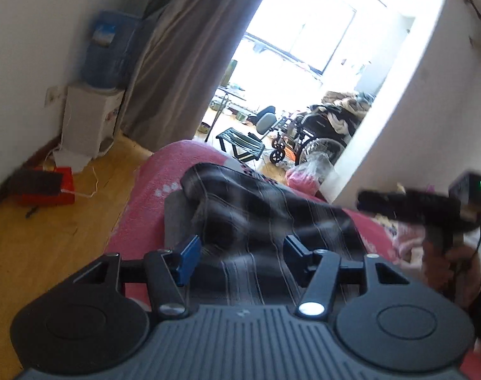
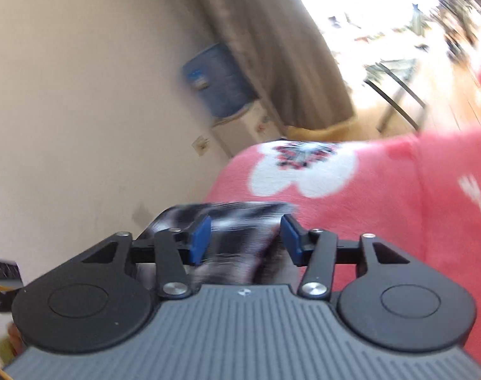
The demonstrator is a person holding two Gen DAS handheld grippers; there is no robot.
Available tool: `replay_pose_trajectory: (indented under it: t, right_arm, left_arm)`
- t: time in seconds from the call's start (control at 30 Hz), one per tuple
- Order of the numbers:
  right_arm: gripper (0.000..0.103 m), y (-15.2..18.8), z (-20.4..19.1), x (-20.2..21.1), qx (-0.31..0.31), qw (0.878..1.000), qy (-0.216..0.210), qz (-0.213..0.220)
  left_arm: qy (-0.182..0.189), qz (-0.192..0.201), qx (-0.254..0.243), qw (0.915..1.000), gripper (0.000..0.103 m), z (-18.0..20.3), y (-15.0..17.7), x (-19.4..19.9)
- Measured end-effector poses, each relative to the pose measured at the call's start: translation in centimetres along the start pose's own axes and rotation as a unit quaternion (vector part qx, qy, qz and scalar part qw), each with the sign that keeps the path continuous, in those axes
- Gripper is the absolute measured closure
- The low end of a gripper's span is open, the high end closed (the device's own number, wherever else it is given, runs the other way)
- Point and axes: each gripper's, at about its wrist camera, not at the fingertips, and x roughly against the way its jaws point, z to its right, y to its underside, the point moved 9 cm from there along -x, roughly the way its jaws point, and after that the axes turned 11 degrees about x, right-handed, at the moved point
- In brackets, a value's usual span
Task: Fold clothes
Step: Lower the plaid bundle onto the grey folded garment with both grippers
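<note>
Both tongs, left (image 1: 240, 258) and right (image 2: 246, 237), gape over the striped garment (image 1: 272, 209) on the pink blanket (image 2: 382, 196).

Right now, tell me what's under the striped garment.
The striped garment lies on a pink blanket; a grey piece pokes out at its left edge. Whatever else it covers is hidden.

A dark, black-and-grey garment (image 1: 265, 218) with thin pale stripes lies crumpled and bunched on a pink flowered blanket (image 1: 164, 171), its rumpled bulk toward 12 o'clock and a flatter striped part stretching toward 6 o'clock.
</note>
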Motion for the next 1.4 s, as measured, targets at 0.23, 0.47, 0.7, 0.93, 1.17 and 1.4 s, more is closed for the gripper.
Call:
replay_pose_trajectory:
  t: [0.23,0.47,0.7,0.93,1.17,1.4]
  right_arm:
    - [0.079,2.4,-7.3,-7.6,0.175,0.980,-0.010,-0.089]
    - [0.089,1.7,-11.8,-8.8,0.261,0.958,-0.011,-0.115]
    - [0.088,1.5,-15.3,-14.9,0.285,0.944,-0.052,-0.156]
    - [0.093,0.7,-11.7,-19.7,0.094,0.980,-0.107,-0.139]
    - [0.087,-0.4,-14.3,-16.1,0.098,0.963,-0.209,-0.140]
    - [0.085,2.6,-13.8,-19.1,0.050,0.956,-0.212,-0.196]
  left_arm:
    - [-0.057,-0.015,-0.031,0.9977,0.053,1.3,6.5,-1.2]
    - [-0.073,0.006,-0.028,0.9969,0.050,1.7,8.0,-0.6]
    - [-0.102,0.009,-0.075,0.9919,0.045,2.9,9.7,-0.9]
    - [-0.118,0.002,-0.098,0.9882,0.043,3.1,10.2,-1.3]
    - [-0.075,0.008,-0.022,0.9969,0.046,2.0,7.8,1.6]
    - [-0.043,0.065,-0.005,0.9969,0.045,1.2,3.8,3.3]
